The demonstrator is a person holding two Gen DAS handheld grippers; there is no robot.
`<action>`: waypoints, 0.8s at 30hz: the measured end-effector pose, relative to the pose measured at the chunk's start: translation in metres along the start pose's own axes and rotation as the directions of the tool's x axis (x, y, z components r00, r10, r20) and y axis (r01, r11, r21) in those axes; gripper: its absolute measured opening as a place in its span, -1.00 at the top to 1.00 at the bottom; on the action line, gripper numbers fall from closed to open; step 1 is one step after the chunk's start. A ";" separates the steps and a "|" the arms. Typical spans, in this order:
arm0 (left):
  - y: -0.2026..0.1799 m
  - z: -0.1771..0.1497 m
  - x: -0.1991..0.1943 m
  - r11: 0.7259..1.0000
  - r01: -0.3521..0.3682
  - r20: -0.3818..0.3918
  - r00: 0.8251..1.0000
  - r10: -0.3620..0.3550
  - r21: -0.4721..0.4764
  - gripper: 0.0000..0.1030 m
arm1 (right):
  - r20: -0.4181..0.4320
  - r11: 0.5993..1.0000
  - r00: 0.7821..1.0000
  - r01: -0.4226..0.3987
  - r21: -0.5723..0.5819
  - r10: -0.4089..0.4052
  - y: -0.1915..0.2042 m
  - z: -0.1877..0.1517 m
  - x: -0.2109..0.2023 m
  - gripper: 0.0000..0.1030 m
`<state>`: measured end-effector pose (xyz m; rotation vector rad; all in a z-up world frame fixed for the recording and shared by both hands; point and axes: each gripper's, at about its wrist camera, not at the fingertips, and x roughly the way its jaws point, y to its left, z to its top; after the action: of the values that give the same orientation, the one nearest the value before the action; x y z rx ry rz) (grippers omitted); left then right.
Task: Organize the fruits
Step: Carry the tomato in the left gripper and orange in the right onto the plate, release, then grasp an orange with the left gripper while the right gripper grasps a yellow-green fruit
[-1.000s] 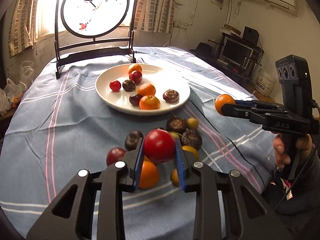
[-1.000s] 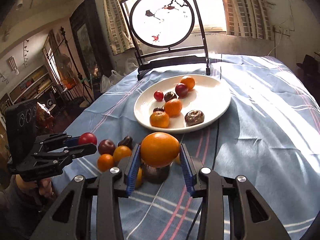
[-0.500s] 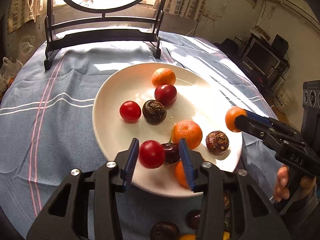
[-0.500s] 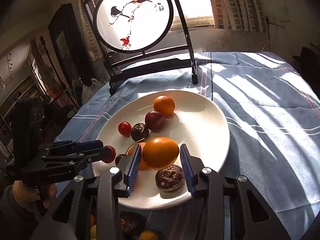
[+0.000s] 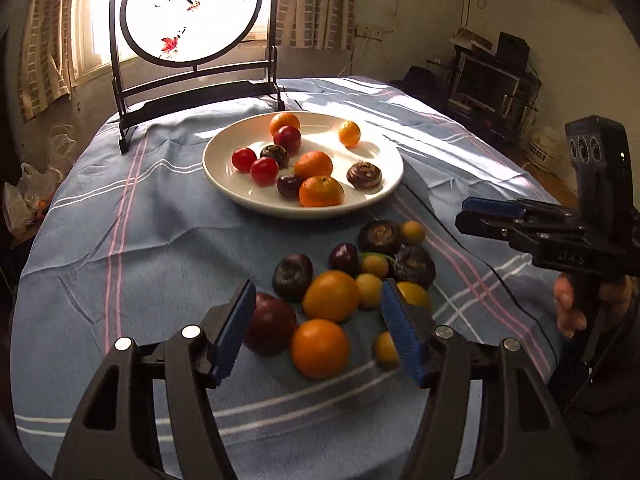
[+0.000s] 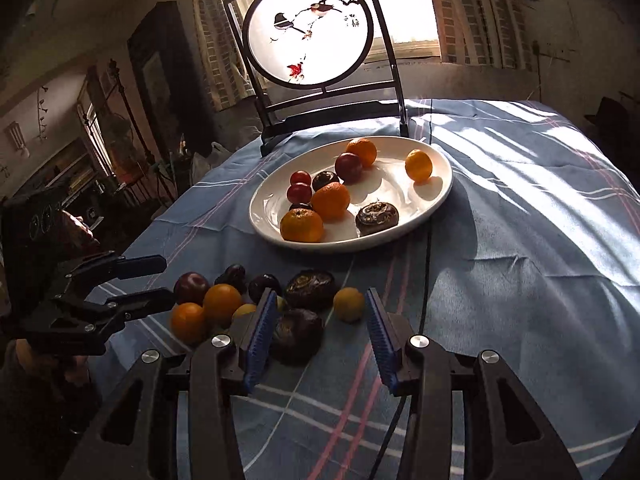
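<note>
- White plate (image 5: 224, 184) on the blue-clothed desk (image 5: 120, 240) held tomatoes and oranges; left tongs (image 5: 318, 332) gaped empty, having just opened, above the loose fruit pile (image 5: 348, 280).
- Right tongs (image 6: 322, 334), likewise just opened, hung empty over a dark fruit (image 6: 298, 338).

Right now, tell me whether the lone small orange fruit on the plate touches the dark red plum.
Apart. The right wrist view shows bare white plate between the small orange fruit and the dark red plum.
</note>
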<state>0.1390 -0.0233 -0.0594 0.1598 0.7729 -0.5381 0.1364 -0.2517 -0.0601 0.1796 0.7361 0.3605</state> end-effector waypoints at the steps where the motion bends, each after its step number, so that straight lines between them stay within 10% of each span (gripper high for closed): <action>1: -0.005 -0.010 -0.002 1.000 -0.007 -0.003 1.000 0.007 0.013 -0.22 | -0.001 1.000 1.000 -0.005 0.007 0.005 0.000 -0.008 -0.003 0.12; 24: -0.003 -0.040 0.008 0.999 -0.019 -0.032 0.999 0.017 -0.044 0.29 | -0.115 0.992 0.990 -0.095 -0.081 0.086 0.040 -0.039 0.000 0.12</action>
<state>0.1181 -0.0158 -0.0933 0.1347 0.8130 -0.5021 0.0993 -0.2133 -0.0772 0.1118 0.8221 0.4912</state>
